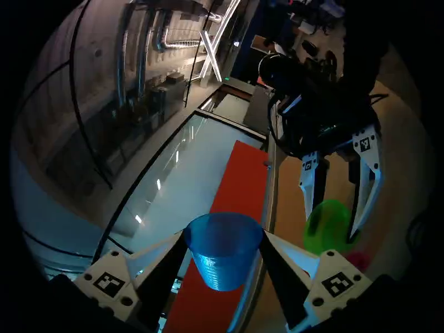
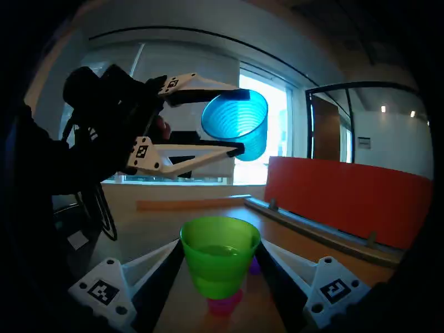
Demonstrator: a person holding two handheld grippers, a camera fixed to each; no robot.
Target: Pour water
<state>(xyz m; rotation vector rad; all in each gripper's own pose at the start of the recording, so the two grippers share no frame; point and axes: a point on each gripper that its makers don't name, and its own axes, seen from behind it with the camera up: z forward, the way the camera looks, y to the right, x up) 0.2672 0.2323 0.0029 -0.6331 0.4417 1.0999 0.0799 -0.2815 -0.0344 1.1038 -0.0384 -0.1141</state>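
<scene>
- Left gripper (image 1: 223,236) clamps the blue cup (image 1: 223,261), bottom centre of the left gripper view.
- Right gripper (image 2: 221,244) clamps the green cup (image 2: 220,269), bottom centre of the right gripper view; water (image 2: 219,251) sits inside.
- In that view's upper centre, the blue cup is tipped sideways.

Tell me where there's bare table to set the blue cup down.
In the right gripper view, bare tabletop lies left of the green cup, up to the ledge; another strip runs between the cup and the red divider. Crowded beneath the cup: a pink piece and a purple piece.
</scene>
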